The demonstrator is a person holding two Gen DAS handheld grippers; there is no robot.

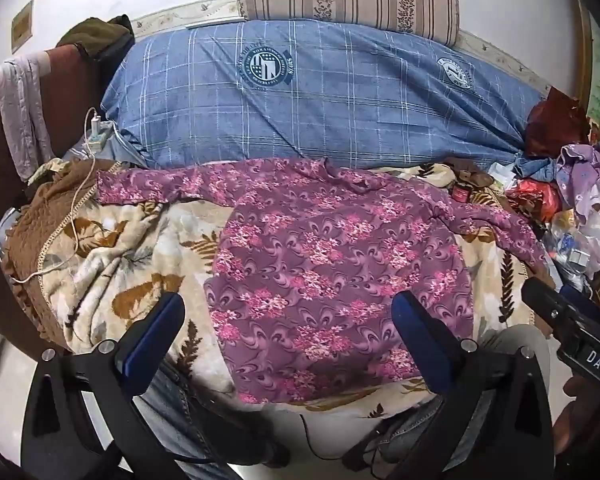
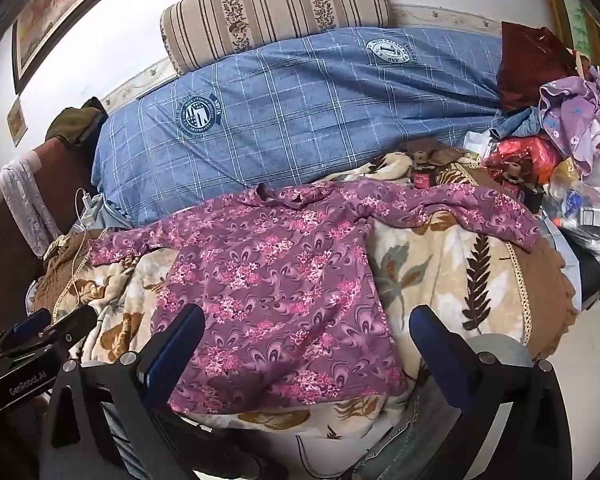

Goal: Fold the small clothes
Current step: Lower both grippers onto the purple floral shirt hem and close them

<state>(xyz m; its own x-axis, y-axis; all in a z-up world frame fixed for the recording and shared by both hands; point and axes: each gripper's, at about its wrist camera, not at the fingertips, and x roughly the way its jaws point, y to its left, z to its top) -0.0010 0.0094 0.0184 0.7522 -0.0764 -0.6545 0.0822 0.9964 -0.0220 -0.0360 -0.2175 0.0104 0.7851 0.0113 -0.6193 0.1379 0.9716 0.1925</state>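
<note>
**Purple top spread flat, both grippers wide and empty**

I see 1 purple top [image 1: 324, 248] with pink flower clusters lying spread on the leaf-print blanket [image 1: 140, 240], collar toward the blue checked quilt [image 1: 320, 92], both sleeves stretched out sideways, hem nearest me. My left gripper [image 1: 288, 312] hovers above the hem, jaws wide, nothing between them. My right gripper [image 2: 308, 332] hangs the same way: wide and empty. I count 2 small bottles [image 2: 422, 174] by the right sleeve and 1 striped bolster [image 2: 276, 8] behind the quilt.
</note>
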